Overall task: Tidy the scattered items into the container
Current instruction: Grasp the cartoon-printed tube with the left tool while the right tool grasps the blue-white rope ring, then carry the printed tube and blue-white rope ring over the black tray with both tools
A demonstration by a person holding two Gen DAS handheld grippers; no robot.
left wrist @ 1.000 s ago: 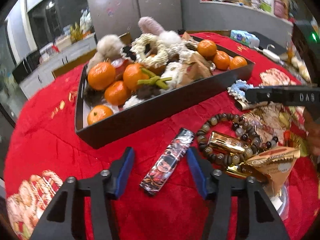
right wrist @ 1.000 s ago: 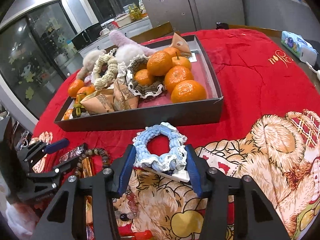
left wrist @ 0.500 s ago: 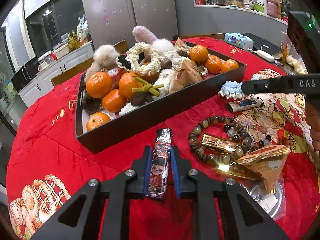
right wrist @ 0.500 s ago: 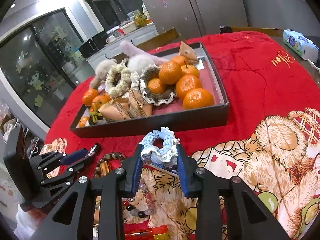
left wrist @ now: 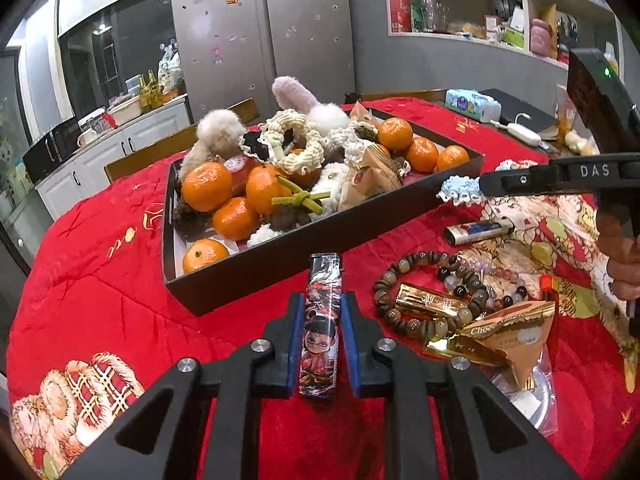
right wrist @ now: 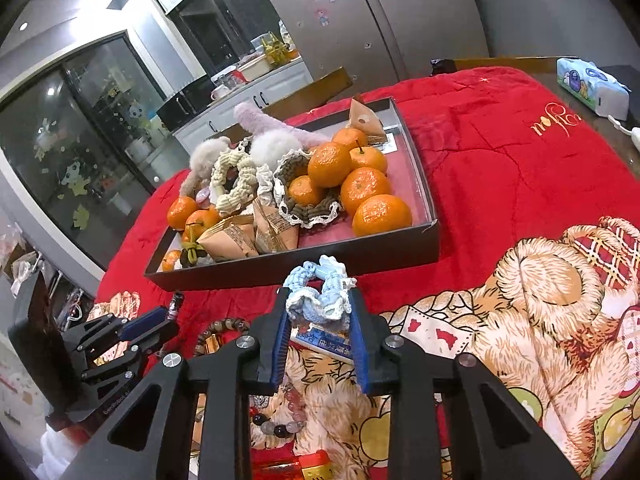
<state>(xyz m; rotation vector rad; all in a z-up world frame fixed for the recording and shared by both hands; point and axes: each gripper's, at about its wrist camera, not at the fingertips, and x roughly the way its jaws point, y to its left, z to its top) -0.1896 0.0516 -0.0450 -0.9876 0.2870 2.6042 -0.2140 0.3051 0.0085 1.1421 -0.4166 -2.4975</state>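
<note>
Bead bracelets [left wrist: 420, 296] beside, perhaps touching, tray [left wrist: 304, 252]

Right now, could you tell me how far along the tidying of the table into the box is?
Well underway. The dark tray already holds oranges, scrunchies and wrapped snacks. In hand: the left gripper clamps a printed lighter; the right gripper is closing on a blue scrunchie. Left on the red cloth: bead bracelets, gold bars, another lighter, a snack packet.
</note>
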